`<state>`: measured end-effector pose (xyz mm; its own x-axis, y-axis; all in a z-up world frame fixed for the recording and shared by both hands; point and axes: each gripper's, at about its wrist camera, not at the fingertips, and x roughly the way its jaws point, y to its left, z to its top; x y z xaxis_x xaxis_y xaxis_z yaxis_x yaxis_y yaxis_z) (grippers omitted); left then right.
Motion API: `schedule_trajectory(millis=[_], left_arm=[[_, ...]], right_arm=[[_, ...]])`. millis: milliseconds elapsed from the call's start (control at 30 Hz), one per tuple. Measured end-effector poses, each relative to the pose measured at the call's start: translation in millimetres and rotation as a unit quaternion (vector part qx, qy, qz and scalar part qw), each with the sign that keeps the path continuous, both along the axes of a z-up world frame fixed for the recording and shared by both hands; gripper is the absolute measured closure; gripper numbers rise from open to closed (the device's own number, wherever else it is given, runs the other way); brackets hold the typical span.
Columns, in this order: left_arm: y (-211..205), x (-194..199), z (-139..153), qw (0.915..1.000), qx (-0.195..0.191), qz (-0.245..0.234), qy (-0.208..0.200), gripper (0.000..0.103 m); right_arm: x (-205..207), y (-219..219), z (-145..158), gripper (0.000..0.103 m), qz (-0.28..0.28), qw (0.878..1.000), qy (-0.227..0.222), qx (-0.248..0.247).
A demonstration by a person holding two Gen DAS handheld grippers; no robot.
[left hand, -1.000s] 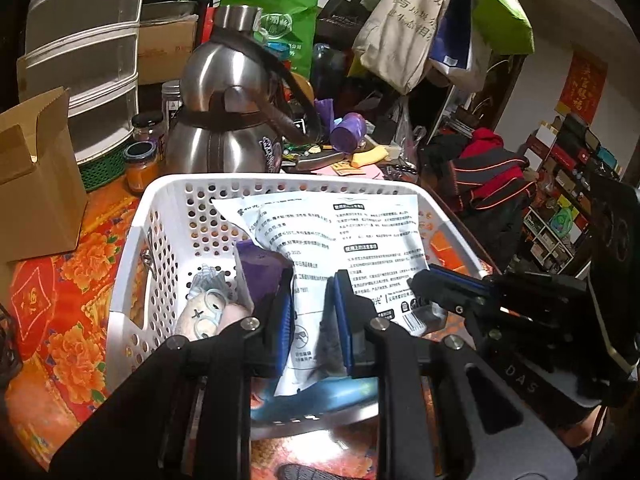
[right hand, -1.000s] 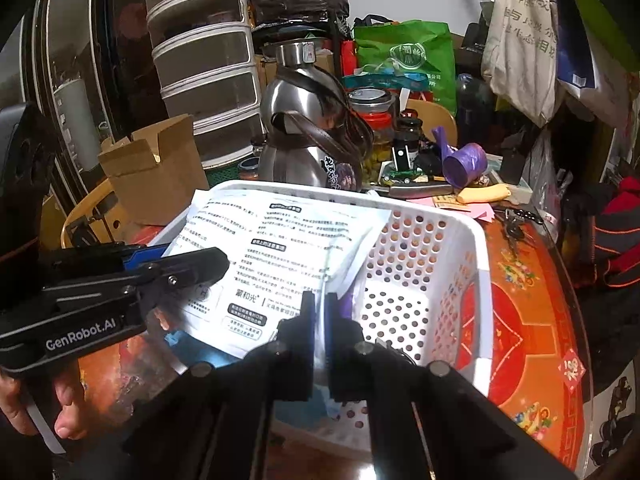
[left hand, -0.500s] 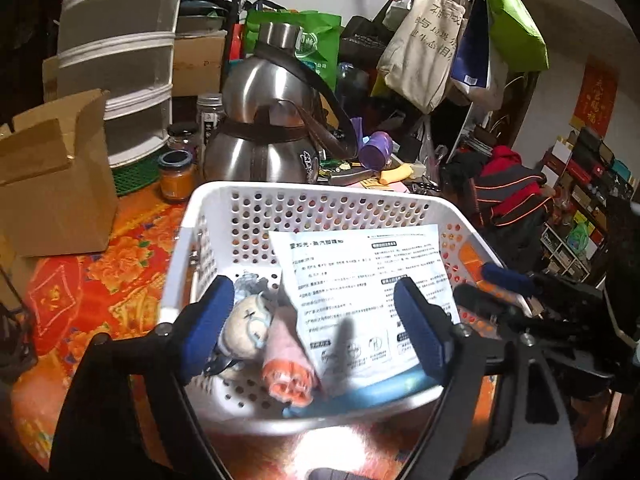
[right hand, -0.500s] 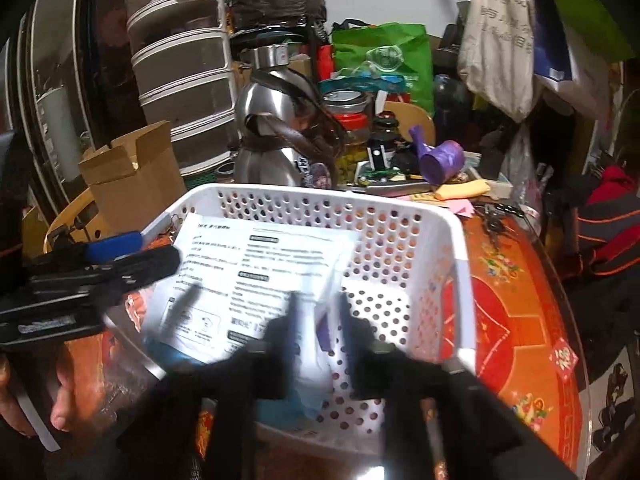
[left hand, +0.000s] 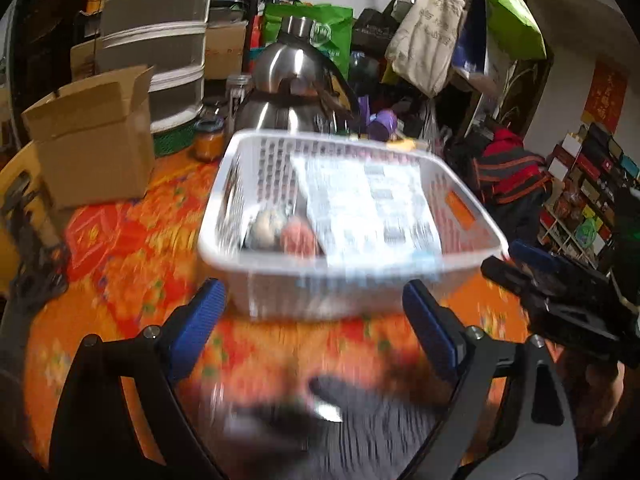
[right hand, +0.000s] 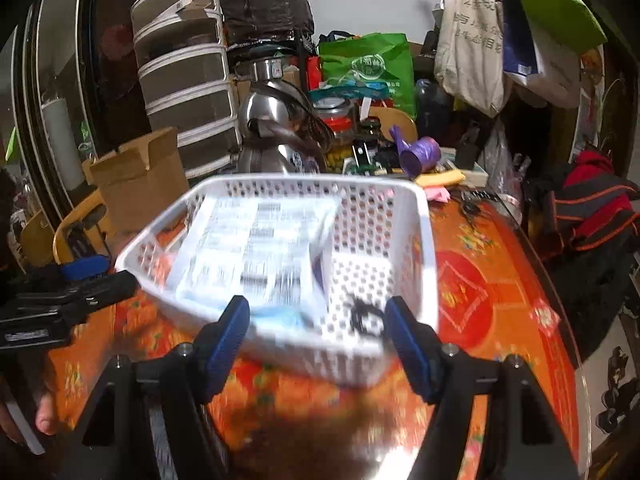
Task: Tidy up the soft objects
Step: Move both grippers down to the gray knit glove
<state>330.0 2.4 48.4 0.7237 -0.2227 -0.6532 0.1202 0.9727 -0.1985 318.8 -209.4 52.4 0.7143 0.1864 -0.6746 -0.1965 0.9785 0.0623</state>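
A white perforated basket [left hand: 320, 288] [right hand: 424, 240] stands on the orange floral tablecloth. Inside it lies a white printed soft pack [left hand: 368, 216] [right hand: 256, 240] with a blue edge. Beside the pack sit a grey plush toy [left hand: 266, 226] and a pink roll [left hand: 298, 236]. My left gripper [left hand: 312, 292] is in front of the basket's near wall, its jaws wide and still opening, with nothing between the pads. My right gripper [right hand: 317, 308] is before the same wall, jaws opening and also empty. Both views are motion-blurred.
Behind the basket stand a steel kettle [left hand: 296, 92], a cardboard box [left hand: 96, 136], a jar [left hand: 208, 140] and stacked plastic drawers [left hand: 156, 40]. Cloth bags [right hand: 472, 32] hang at the back right. A person's hand [right hand: 44, 412] shows at the lower left. The round table's edge [right hand: 576, 352] curves along the right.
Both grippers were shut on the printed pack over the basket. They have let go, opened wide and pulled back to the near side. The pack now lies in the basket.
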Motion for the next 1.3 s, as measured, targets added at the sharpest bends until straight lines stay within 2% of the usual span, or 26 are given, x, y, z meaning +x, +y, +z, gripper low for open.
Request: schedule_trajectory(millis=[133,267,367,600,733,867,933,1033,1133,1233,1300], left_arm=[[4.6,-55.6,-7.9,0.9998,-0.004,-0.007,0.020,0.014],[7.8,-106.8,-35.0,0.9983,-0.004,-0.019,0.054,0.014],[12.4,-135.9,-52.5,0.9978,-0.010,-0.019,0.062,0.014],[20.3,-156.5,-94.6,0.9948,-0.010,-0.014,0.101,0.014],[20.2,-152.5,-109.1,0.9933,-0.014,-0.014,0.114,0.014],[18.4,-152.8,-119.2,0.9923,-0.012,-0.012,0.123,0.022],[16.7,-149.5,-119.3,0.9928,-0.007,-0.014,0.118,0.025],[13.0,-147.4,-120.7,0.9933,0.005,-0.015,0.114,0.038],[6.9,-148.2,-119.9,0.9938,0.010,-0.020,0.109,0.047],[2.9,-149.8,-119.3,0.9946,0.018,-0.016,0.101,0.063],[4.3,-150.7,-118.1,0.9953,0.012,-0.014,0.095,0.083]], right_arm=[[-46.4,-7.4,-10.9,0.032,0.000,1.000,0.004,0.011],[-92.8,0.6,-38.4,0.032,0.028,0.999,0.030,0.018],[-113.4,8.6,-52.9,0.032,0.047,0.998,0.044,0.025],[-135.7,25.7,-77.9,0.032,0.072,0.995,0.058,0.027],[-133.8,33.8,-85.8,0.047,0.081,0.994,0.066,0.020],[-129.0,39.2,-92.8,0.067,0.091,0.993,0.075,0.024],[-130.3,41.2,-93.3,0.069,0.093,0.993,0.072,0.019],[-133.0,43.6,-93.6,0.074,0.094,0.993,0.068,0.011],[-134.5,43.8,-94.0,0.082,0.096,0.993,0.065,0.012],[-135.8,44.5,-93.9,0.087,0.099,0.993,0.062,0.012],[-136.9,44.6,-93.1,0.090,0.102,0.993,0.060,0.012]])
